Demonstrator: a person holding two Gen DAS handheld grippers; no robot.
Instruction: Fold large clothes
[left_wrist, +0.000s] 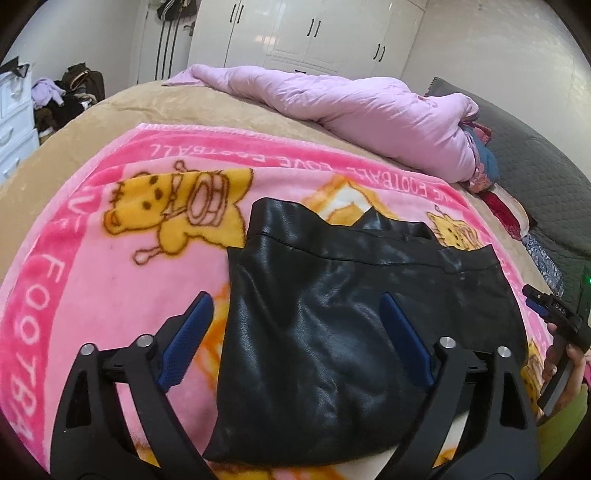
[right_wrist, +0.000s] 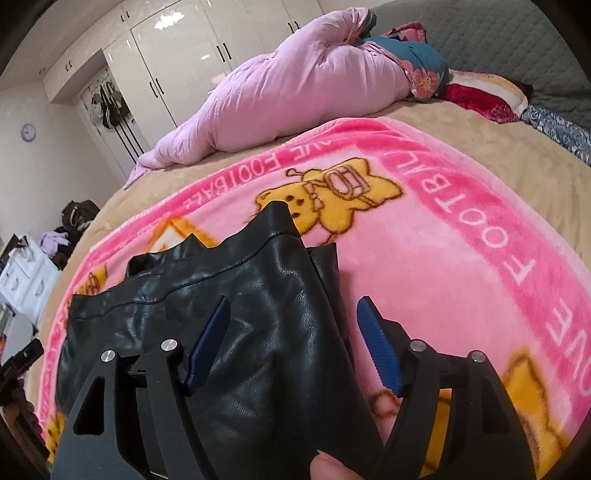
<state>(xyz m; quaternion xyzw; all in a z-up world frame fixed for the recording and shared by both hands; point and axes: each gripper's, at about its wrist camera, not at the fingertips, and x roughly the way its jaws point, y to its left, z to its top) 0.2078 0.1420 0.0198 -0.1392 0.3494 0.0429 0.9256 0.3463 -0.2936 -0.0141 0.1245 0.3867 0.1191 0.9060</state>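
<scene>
While its blue fingers (left_wrist: 190, 332) stand wide apart, the left tool (left_wrist: 295, 306) hangs open over the black leather garment (left_wrist: 332, 314). One finger sits above the pink blanket (left_wrist: 110, 266) and the other above the black leather. It grips nothing.

The right tool (right_wrist: 291, 317) is open too. Its left finger is over the garment and its right finger is over the blanket, with the garment's edge between them. It holds nothing. A fingertip (right_wrist: 328, 469) of the person shows at the bottom of the right view. In the left view the right tool shows small at the far right edge, held in the person's hand (left_wrist: 569, 365).

The black leather garment lies folded and shiny on the pink blanket, near the front edge of the bed (left_wrist: 258, 110). One pointed corner (right_wrist: 277, 210) of it sticks up at the far end. I cannot tell what kind of clothing it is.

The blanket has yellow cartoon bears (left_wrist: 173, 206) on it and white letters that say FOOTBALL. It is spread over a tan bed cover. Farther back on the bed lies a rolled light purple quilt (left_wrist: 351, 103). Beside the end of the quilt are a red pillow (right_wrist: 480, 96) and a grey quilted cover (left_wrist: 535, 166). Behind the bed stand white wardrobes (left_wrist: 314, 29). A white drawer chest (left_wrist: 14, 110) stands at the side, with a pile of clothes (left_wrist: 62, 96) next to it.
</scene>
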